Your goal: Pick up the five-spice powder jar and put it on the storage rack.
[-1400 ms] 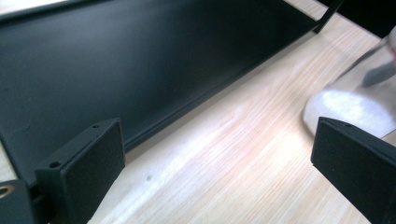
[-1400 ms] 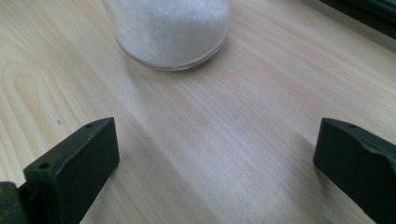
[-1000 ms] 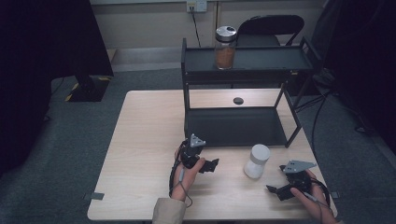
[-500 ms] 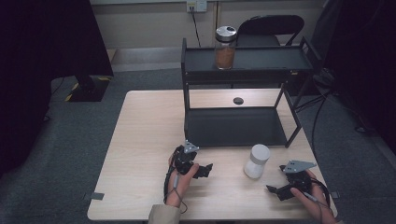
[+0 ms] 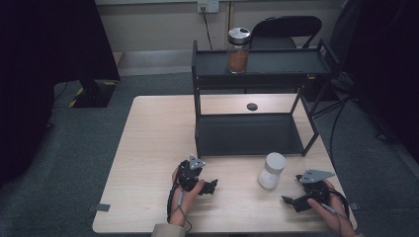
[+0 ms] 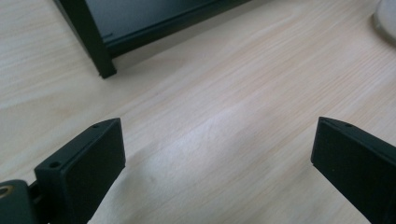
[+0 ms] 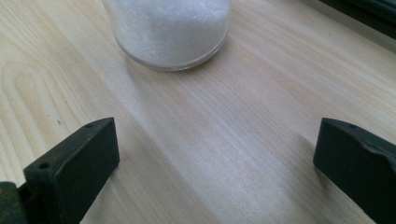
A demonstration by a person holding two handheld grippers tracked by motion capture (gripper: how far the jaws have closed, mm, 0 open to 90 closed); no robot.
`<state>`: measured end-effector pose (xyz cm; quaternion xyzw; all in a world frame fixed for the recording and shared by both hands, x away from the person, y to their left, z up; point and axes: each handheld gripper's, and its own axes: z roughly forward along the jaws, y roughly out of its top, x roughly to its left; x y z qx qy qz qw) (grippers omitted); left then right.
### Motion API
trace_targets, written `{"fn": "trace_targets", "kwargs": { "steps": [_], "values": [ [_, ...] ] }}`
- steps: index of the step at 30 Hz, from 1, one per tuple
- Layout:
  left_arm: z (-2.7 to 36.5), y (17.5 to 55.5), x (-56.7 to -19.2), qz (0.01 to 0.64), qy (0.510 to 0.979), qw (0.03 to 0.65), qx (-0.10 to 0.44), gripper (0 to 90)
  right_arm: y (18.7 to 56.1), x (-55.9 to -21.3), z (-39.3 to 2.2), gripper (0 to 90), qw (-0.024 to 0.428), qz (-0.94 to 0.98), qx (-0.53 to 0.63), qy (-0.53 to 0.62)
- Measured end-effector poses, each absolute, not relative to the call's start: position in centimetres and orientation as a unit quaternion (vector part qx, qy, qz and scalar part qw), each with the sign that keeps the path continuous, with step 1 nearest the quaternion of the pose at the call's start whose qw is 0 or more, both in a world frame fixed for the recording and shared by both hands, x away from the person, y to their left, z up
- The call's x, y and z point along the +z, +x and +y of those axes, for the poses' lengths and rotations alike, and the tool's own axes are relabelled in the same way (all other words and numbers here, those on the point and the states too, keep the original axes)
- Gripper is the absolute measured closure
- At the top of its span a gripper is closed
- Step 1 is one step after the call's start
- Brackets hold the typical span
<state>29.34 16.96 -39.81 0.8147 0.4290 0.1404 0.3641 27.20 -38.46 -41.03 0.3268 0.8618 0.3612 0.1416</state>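
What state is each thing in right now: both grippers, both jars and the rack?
left gripper: open, jaws wide apart, holding nothing.
right gripper: open, aimed at the white jar, not touching it.
white jar: upright on the table, lid on, holds white grains.
orange jar: upright on the rack's top shelf, lid on.
rack: upright; lower shelf bare.

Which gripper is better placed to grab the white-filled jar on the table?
Right, probably. The right gripper sits beside the clear glass jar of white powder, jaws open, and the jar's base lies just ahead in the right gripper view. The left gripper is open too, but farther off, facing the black metal shelf rack.
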Motion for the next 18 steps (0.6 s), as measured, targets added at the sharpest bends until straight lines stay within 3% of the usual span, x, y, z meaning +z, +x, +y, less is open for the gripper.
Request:
{"fn": "trace_targets", "kwargs": {
  "steps": [18],
  "values": [
    [16.9,27.9,-41.3,0.414,0.823,0.348,0.172,0.0,27.2,-41.0,-38.5,0.0,0.141,0.862,0.361,0.327]
  ]
}}
